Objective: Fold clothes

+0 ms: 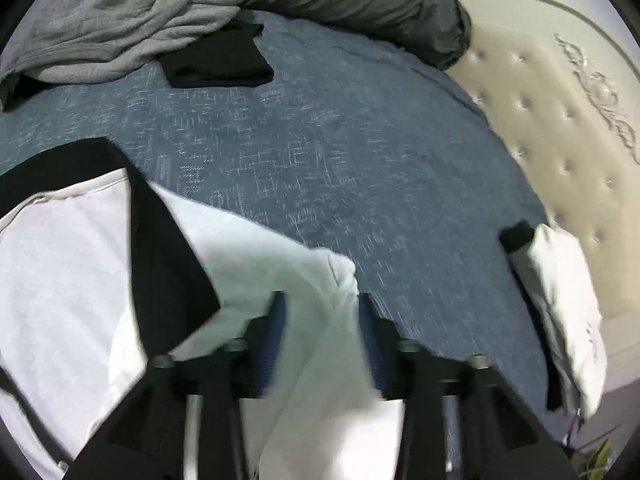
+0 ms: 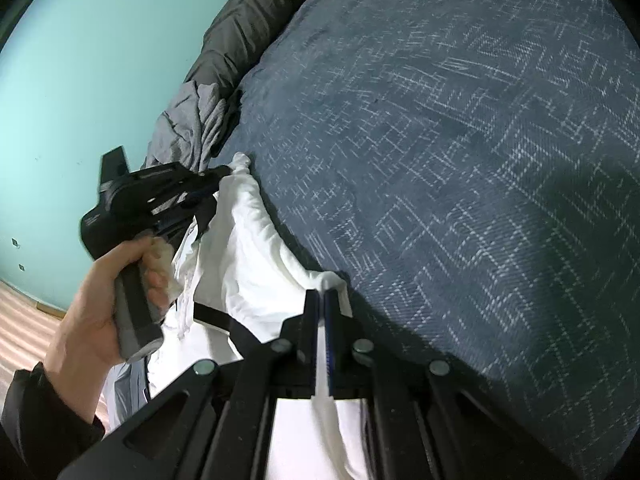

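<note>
Here, the scene in lines:

Garment: white shirt with black trim, lifted along one edge above the near left part of the bed, rest hanging off the near side; black-edged panel lay flat at near left in the left wrist view.

Handling: judged light, soft and limp; no stiffness to hold a crease unaided; likely to sag between two grips and bunch at each pinch, as the puckered cloth at both tips suggested. Not fragile, not slippery on the woven blue cover.

Where to hold: best at hem or shoulder corners, well apart, so the edge stays taut; seemed gripped that way already.

Left tongs: clamped on a gathered white corner at the far end of the lifted edge; in its own view white cloth ran down between the fingers, a gap left only by the cloth's thickness. Gripped by the left hand.

Right tongs: pressed nearly together on a thin white fold at the near end of the edge, just above the bed cover.

Elsewhere: folded black piece and crumpled grey garment at far left; dark bedding roll at far side; padded headboard to the right.
</note>
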{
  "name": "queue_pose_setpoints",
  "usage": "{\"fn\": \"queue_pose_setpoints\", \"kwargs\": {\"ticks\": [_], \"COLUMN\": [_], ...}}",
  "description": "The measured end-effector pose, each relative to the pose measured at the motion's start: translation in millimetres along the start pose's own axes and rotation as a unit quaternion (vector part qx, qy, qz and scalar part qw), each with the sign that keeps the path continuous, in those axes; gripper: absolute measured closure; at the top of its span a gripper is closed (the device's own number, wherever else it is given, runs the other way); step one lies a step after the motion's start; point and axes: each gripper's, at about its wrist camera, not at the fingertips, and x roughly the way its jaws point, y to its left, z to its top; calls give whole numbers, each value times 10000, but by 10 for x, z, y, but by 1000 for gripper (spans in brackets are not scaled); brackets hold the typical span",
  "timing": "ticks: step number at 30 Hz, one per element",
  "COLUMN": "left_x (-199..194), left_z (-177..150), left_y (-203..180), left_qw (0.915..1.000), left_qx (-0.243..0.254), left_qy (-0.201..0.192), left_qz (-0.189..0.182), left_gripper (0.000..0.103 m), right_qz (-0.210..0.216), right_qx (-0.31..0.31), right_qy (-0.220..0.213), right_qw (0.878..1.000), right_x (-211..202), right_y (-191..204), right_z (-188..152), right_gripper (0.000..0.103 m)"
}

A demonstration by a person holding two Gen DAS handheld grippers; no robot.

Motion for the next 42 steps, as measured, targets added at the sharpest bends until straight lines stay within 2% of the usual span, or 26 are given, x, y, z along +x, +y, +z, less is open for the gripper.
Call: {"fn": "queue_pose_setpoints", "kwargs": {"ticks": [5,15,17,18,19,25,32,33,36,39,42], "left_x": [-234,-388,-372,-373,-376,-448,-393,-414,-548,-774,-856], "left_z": [-281,-790,-844,-855,-867,-876,-893,-898,-919,-976,-1132], "left_y": [131,344,351,376,398,396,414,380,275,122,-33], "left_qw": [9997,9979,9973,9972,9970,9969,9971,9971,9965,9963,9950], "left_qx": [158,13,84,28,-15,260,252,315,529,665,912], "left_qy": [189,597,699,716,730,729,702,665,436,26,-3], "left_qz": [46,-268,-204,-234,-260,-139,158,206,483,553,410], "left_gripper": [57,57,70,88,95,97,94,90,56,55,55], "right_qz": [25,48,41,40,41,98,23,11,-130,-168,-111], "right_qx": [34,35,33,34,37,110,45,58,169,292,344], "right_qy": [-7,-10,-25,-32,-38,-66,-32,-13,-66,-160,-370], "right_qw": [10000,10000,10000,10000,10000,9999,10000,10000,9998,9993,9987], "right_x": [-1,16,27,30,29,-28,-8,-2,-35,-110,-217], "right_y": [16,64,80,84,83,25,54,52,29,17,30], "right_z": [10,30,37,39,37,16,-3,-2,17,58,103], "right_gripper": [101,101,101,101,101,101,101,101,100,99,98]}}
